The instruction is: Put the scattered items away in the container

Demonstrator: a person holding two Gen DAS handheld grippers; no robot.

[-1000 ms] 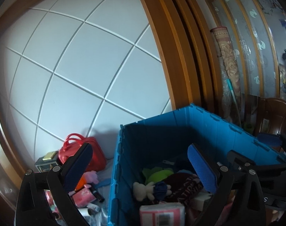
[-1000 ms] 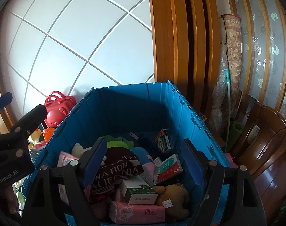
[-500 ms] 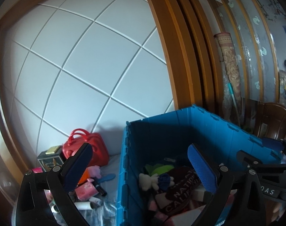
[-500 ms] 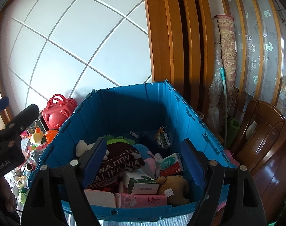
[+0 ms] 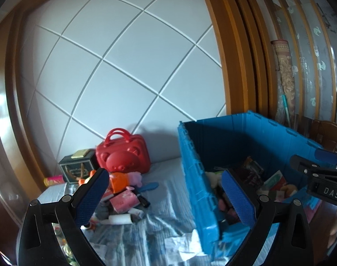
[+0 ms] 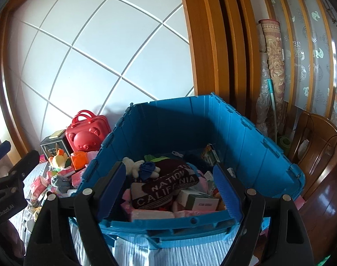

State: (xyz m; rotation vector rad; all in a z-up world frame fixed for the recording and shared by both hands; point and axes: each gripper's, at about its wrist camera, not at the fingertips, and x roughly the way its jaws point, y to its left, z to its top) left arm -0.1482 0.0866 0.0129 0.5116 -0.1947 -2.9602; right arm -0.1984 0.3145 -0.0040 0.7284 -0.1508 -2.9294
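Both grippers have drawn back and to the left from the blue container: a second ago the left wrist view looked straight into the container, and now it faces the pile of scattered items on the covered surface left of the container. The right wrist view now shows the container's near rim, which was out of frame before. Judgement: a drop-off looks complete and the left side is lining up for the next pick.

The left gripper has its fingers apart with nothing between them. The right gripper likewise stands with fingers wide and empty, facing the container.

The pile lies left of the container, ahead of and just below the left finger, not yet between the fingers. The red bear case stands behind the pile, well left of the container's wall. The container already holds many items
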